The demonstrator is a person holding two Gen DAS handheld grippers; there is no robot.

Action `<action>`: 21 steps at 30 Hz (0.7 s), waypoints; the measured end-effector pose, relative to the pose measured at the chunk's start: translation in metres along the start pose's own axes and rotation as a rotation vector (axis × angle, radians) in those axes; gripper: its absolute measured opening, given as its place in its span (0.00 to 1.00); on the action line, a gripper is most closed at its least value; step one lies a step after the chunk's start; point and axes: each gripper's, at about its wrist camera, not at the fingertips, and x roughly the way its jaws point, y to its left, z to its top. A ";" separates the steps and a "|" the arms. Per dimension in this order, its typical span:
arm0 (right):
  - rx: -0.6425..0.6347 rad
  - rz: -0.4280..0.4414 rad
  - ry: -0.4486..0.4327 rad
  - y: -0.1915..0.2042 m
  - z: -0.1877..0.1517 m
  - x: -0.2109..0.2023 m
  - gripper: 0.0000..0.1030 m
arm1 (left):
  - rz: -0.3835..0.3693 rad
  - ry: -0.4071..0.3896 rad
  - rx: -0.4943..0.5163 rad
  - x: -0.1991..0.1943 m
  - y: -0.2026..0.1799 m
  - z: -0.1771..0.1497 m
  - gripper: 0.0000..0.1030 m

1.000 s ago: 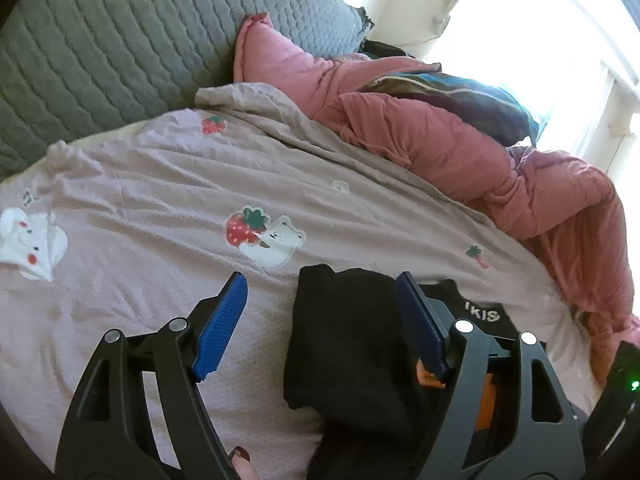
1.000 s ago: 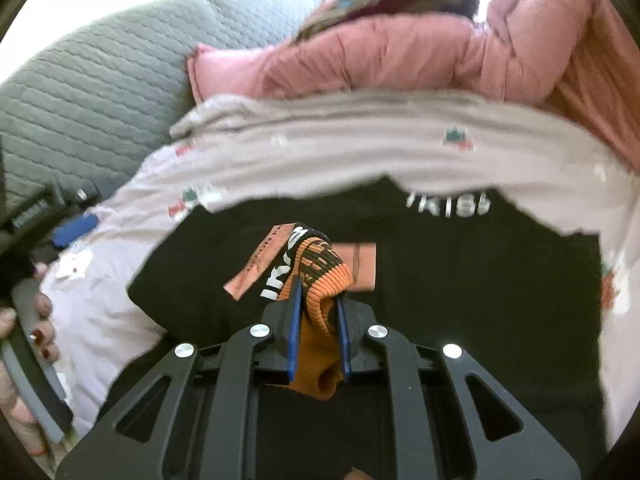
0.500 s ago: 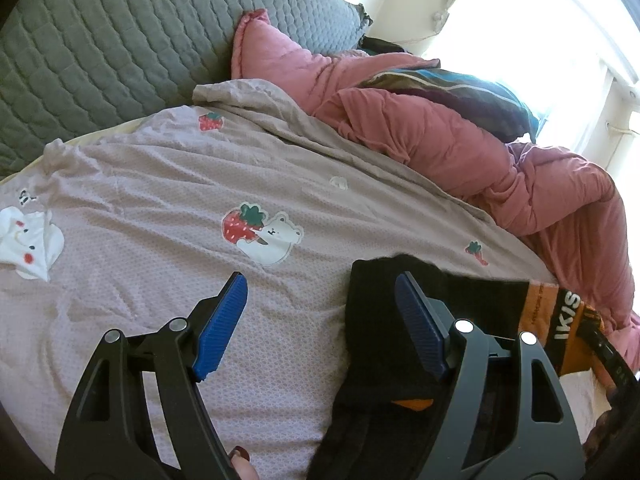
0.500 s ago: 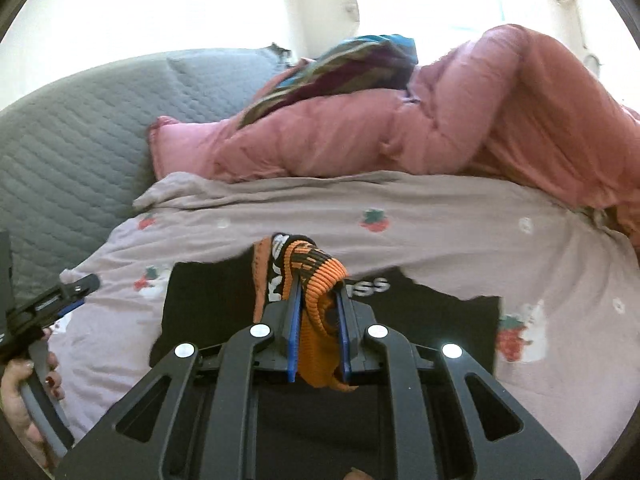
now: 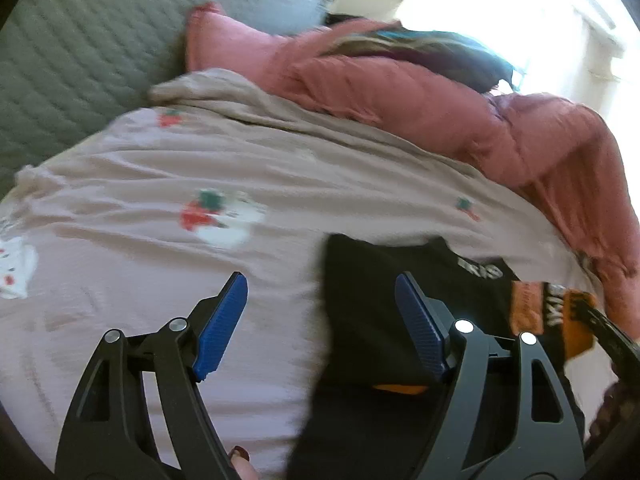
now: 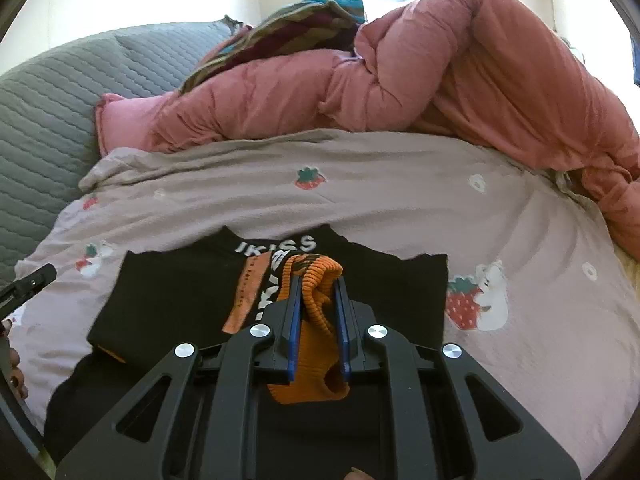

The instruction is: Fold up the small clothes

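Black knit garment with orange ribbed cuff (image 6: 320,312): flat on the mauve strawberry-print bedsheet (image 6: 400,200), near its front edge. My right gripper (image 6: 317,316) pinches the cuff; my left gripper (image 5: 322,328) hangs released over the garment's left edge.

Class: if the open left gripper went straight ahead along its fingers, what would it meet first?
Probably the strawberry-print bedsheet, which lies between the left gripper fingers; the black garment sits just right of that line. Depth is unclear.
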 end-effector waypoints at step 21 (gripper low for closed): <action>0.038 -0.103 0.040 -0.021 -0.012 0.011 0.25 | -0.085 0.138 0.191 0.053 -0.056 -0.023 0.67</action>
